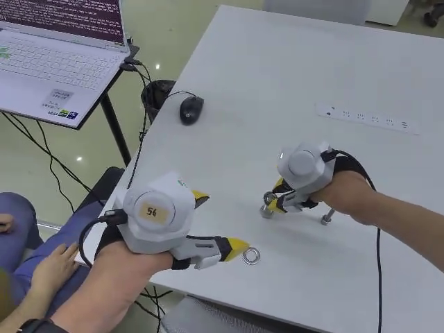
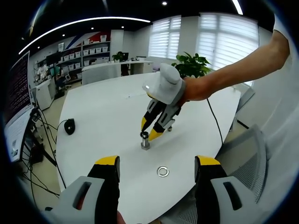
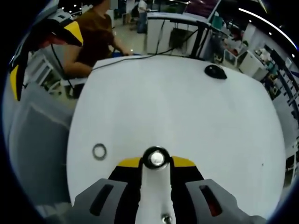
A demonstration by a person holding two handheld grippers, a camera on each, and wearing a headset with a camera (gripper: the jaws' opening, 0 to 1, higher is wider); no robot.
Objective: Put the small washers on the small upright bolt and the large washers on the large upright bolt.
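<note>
My right gripper (image 1: 274, 201) is shut on a large washer (image 1: 269, 198), holding it at the top of the large upright bolt (image 1: 267, 210). In the right gripper view the ring (image 3: 155, 157) sits between the yellow tips. The small upright bolt (image 1: 326, 218) stands just right of that hand. A loose washer (image 1: 251, 256) lies flat near the table's front edge, also seen as a ring (image 2: 163, 171) just ahead of my left gripper (image 1: 218, 222). My left gripper stands open with nothing between its jaws, a short way left of the loose washer.
A black mouse (image 1: 191, 109) lies on the white table's (image 1: 277, 83) far left, and a white power strip (image 1: 368, 118) lies at the far right. A laptop (image 1: 55, 55) stands on a stand left of the table. A seated person's hand (image 1: 52, 267) is at lower left.
</note>
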